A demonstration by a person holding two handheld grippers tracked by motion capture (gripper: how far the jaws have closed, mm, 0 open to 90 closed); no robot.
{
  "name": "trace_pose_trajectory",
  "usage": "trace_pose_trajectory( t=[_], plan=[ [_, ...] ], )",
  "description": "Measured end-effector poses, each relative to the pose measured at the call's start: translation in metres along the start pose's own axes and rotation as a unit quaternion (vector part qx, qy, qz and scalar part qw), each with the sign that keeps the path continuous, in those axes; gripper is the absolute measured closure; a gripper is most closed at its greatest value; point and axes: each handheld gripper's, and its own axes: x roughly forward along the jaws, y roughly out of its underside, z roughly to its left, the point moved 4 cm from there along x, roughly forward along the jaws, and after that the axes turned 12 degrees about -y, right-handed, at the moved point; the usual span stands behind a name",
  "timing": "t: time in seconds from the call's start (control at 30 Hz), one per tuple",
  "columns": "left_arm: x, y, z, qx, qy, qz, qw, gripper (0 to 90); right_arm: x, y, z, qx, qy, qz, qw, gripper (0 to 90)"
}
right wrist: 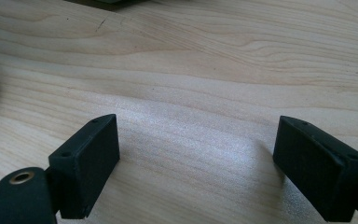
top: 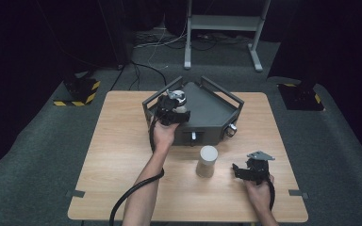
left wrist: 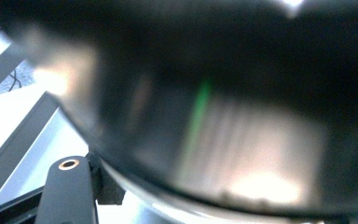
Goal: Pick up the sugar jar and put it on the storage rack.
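Nearest me, my right gripper (top: 239, 170) rests low over the wooden worktop (top: 118, 155), its jaws standing wide apart with bare wood between them and nothing held. Just left of it, a pale upright cylinder (top: 207, 161) stands on the worktop, apart from both grippers. Farther off, my left gripper (top: 173, 107) reaches onto the near left corner of the dark grey tray (top: 212, 110), its jaws closed on a round dark object (left wrist: 223, 121); in the left gripper view that object is too blurred to identify.
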Motion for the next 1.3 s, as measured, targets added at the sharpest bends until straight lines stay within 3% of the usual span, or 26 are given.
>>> trace_pose_trajectory(
  t=[0.17, 0.27, 0.63, 0.77, 0.8, 0.87, 0.93, 1.3],
  plan=[
    [0.004, 0.002, -0.003, 0.002, -0.004, 0.001, 1.0000, 31.1, 0.000, 0.000, 0.000, 0.000, 0.000, 0.000, 1.0000, 14.0],
    [0.006, 0.005, -0.005, 0.014, -0.011, 0.004, 0.9998, 31.0, 0.000, 0.000, 0.000, 0.000, 0.000, 0.000, 1.0000, 14.0],
    [0.012, 0.011, -0.002, 0.010, -0.019, 0.008, 0.9997, 31.0, 0.000, 0.000, 0.000, 0.000, 0.000, -0.001, 1.0000, 14.0],
    [0.013, 0.012, -0.001, 0.022, -0.023, 0.014, 0.9994, 31.0, 0.000, 0.000, 0.000, 0.000, 0.000, -0.001, 1.0000, 14.0],
    [0.013, 0.014, -0.002, 0.015, -0.023, 0.009, 0.9996, 31.0, 0.000, 0.000, 0.000, 0.000, 0.000, -0.001, 1.0000, 14.0],
    [0.013, 0.012, -0.001, 0.028, -0.022, 0.014, 0.9993, 31.0, 0.000, 0.000, 0.000, 0.000, 0.000, -0.001, 1.0000, 14.0],
    [0.014, 0.014, 0.000, 0.015, -0.019, 0.011, 0.9996, 31.0, 0.000, 0.000, 0.000, 0.000, 0.000, -0.001, 1.0000, 14.0],
    [0.013, 0.015, 0.002, 0.019, -0.014, 0.008, 0.9997, 30.9, 0.000, 0.000, 0.000, 0.000, 0.000, 0.000, 1.0000, 14.0]
  ],
)
